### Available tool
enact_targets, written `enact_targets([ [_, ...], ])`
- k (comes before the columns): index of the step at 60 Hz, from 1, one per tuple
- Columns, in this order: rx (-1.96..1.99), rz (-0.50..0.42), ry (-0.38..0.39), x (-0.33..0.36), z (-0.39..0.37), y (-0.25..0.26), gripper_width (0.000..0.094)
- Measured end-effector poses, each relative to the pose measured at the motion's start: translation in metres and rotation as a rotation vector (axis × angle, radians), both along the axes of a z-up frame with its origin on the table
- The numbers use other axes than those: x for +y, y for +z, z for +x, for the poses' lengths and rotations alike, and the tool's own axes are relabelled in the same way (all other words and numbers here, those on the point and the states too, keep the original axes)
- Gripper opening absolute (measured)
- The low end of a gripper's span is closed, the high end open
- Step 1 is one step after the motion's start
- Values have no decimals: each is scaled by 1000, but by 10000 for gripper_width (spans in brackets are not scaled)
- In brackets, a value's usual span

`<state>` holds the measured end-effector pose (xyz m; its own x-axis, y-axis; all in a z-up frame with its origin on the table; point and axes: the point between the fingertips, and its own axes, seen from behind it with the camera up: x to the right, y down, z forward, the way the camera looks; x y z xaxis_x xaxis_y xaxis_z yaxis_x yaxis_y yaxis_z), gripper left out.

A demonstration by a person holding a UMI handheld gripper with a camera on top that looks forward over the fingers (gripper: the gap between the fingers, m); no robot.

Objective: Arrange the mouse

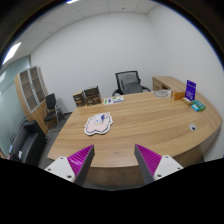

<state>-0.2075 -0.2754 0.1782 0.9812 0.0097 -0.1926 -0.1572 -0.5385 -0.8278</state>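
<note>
The mouse (102, 119) sits on a pale patterned mouse pad (98, 124) out on the wooden table (150, 120), well ahead of the gripper (113, 160) and a touch toward its left finger. Gripper's fingers are spread wide, magenta pads (150, 157) facing each other, nothing between them but bare tabletop. Beyond the pad, at the table's far edge, a black office chair (128, 81). Farther right of the pad, a purple box (190, 91) stands upright. Left of it, a shelving unit (32, 90) against the wall.
</note>
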Motion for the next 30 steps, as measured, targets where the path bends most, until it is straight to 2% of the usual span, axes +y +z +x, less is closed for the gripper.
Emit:
enact_targets([
  [7,17,8,-30,-25,33,0,833],
  [18,33,11,-89,-21,75,-1,832],
  [30,-5,-14,-57,8,90,-2,831],
])
